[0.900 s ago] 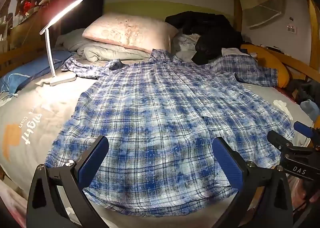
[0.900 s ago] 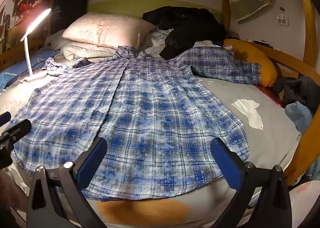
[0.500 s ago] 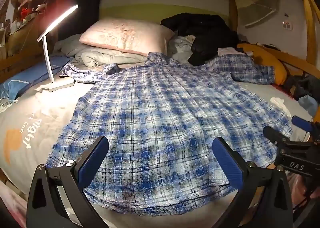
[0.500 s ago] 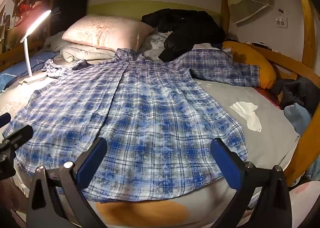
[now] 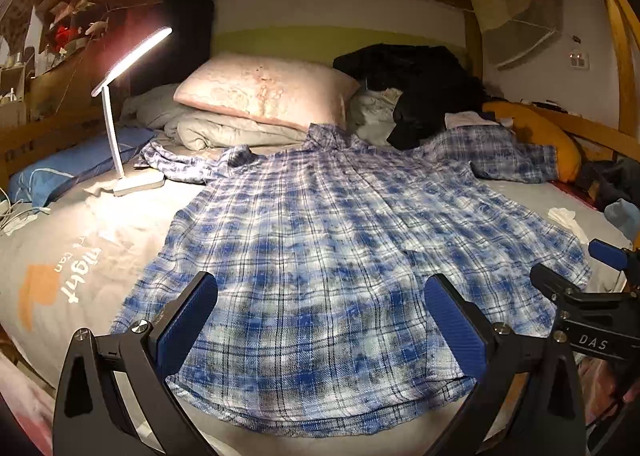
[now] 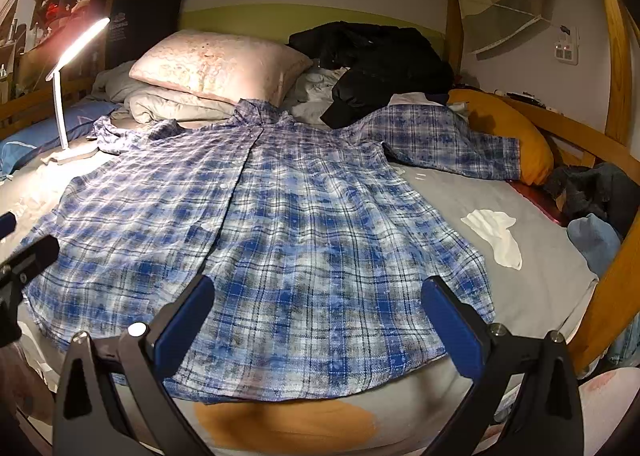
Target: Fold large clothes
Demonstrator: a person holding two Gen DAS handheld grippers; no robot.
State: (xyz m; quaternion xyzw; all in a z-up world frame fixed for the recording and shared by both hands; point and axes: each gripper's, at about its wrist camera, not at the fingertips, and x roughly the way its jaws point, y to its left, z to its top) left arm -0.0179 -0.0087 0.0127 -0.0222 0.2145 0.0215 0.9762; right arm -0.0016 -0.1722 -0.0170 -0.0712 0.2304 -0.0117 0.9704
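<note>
A bed with a grey printed cover (image 5: 100, 223) fills both views, framed by a wooden rail (image 6: 608, 296) on its right side. Spread flat across the middle of it lies one large blue-and-white plaid button shirt (image 5: 340, 264), front side up. Its long axis runs from the near edge of the bed to the pillows: the hem lies nearest the cameras and the collar points away, toward the head of the bed. One sleeve stretches out to the right, its cuff resting against an orange cushion (image 6: 500, 127); the other sleeve lies bunched at the left, close to the lamp base.

Behind the collar sits one pale pink pillow (image 5: 264, 89) on top of folded grey bedding (image 5: 216, 131). Beside it lies one heap of black clothing (image 6: 376, 59). A blue pillow (image 5: 68, 167) lies at the far left. One white desk lamp (image 5: 120, 103), lit, stands on the cover to the left of the shirt. One small white cloth (image 6: 496, 232) lies on the bare cover to the right of the shirt.

There are two grippers. The left gripper (image 5: 320, 320) hovers over the hem with its blue-padded fingers (image 5: 188, 320) spread wide, pinching nothing. The right gripper (image 6: 318, 320) hovers likewise over the hem's right part, fully spread and empty.
</note>
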